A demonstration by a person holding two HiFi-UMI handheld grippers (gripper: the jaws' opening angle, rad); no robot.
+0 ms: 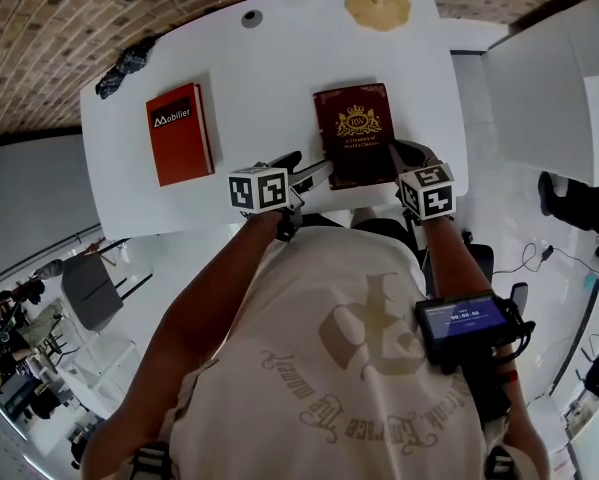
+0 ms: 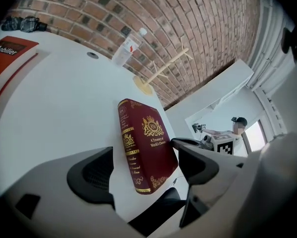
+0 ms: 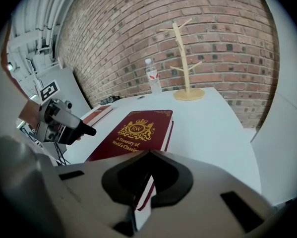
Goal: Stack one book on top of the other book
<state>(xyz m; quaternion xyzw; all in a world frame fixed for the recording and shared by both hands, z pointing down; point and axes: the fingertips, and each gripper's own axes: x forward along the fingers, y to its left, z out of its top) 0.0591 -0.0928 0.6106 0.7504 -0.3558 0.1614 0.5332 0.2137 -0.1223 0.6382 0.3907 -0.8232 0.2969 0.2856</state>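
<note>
Over the white table [image 1: 279,58] both forearms [image 1: 204,293] slope down to the maroon book [image 1: 356,128]; the orange book [image 1: 179,133] lies well left of it. The right gripper [image 3: 148,155] pinches its near right corner; the left gripper [image 2: 141,152] stands spread about its near left corner.

A red-brown brick wall [image 3: 138,33] runs behind the rounded white table [image 1: 269,78], where a pale wooden branched stand [image 3: 190,94] and a clear plastic bottle [image 3: 152,81] stand near the far edge. White partition panels [image 1: 539,88] flank a glossy white floor [image 1: 509,228], and a grey chair [image 1: 87,290] sits off to the left.
</note>
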